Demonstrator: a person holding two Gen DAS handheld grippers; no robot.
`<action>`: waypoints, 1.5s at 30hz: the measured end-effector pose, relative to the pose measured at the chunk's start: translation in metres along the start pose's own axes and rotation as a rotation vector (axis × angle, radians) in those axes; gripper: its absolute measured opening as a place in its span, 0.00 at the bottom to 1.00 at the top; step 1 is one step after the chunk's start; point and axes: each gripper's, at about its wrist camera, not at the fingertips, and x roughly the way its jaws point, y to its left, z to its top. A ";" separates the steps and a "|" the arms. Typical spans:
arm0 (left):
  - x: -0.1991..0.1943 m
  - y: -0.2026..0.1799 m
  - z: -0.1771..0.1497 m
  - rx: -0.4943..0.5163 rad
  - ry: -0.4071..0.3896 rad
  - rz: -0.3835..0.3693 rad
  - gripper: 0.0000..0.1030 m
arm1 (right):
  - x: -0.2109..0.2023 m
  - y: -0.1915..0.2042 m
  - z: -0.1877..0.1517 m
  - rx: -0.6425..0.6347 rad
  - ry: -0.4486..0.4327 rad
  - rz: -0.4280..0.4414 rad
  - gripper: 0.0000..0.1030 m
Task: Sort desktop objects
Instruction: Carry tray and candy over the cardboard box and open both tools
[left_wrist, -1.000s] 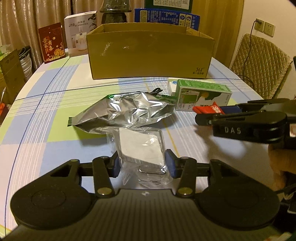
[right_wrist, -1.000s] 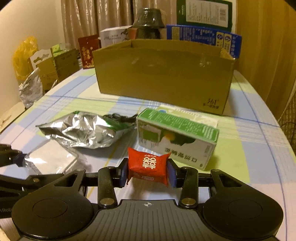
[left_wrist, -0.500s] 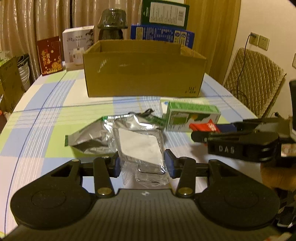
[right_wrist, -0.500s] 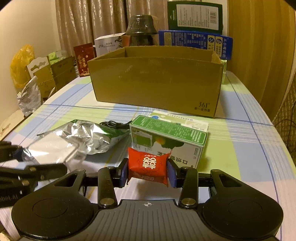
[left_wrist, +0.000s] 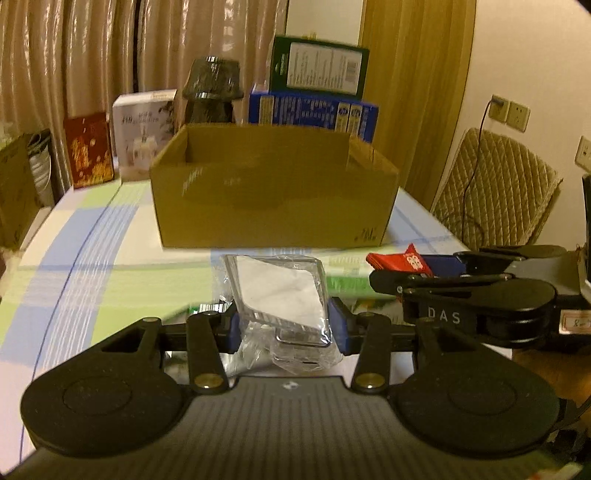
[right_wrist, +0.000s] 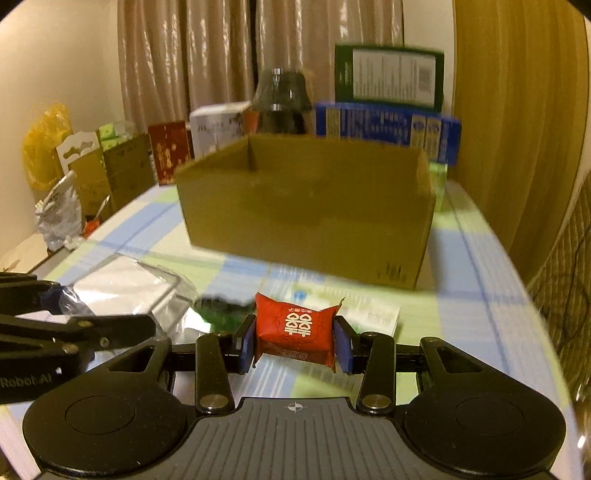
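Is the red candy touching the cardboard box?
Apart. In the right wrist view the red candy sits pinched in the right gripper, with tablecloth showing between it and the cardboard box.

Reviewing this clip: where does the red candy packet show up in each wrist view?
Left wrist: red candy packet at right of centre, clamped in the right gripper seen side-on.
Right wrist: lower centre, between that gripper's fingers.
Shared landmark: cardboard box, on the table beyond it in both.

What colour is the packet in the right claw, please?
Red packet with white characters, clearest in the right wrist view.
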 end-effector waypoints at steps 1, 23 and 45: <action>0.001 0.000 0.007 -0.002 -0.012 -0.002 0.39 | 0.000 -0.002 0.007 -0.005 -0.015 -0.006 0.39; 0.096 0.036 0.140 -0.019 -0.175 -0.004 0.39 | 0.077 -0.054 0.114 0.100 -0.245 -0.127 0.39; 0.162 0.075 0.146 -0.141 -0.193 0.015 0.45 | 0.132 -0.087 0.106 0.145 -0.216 -0.171 0.68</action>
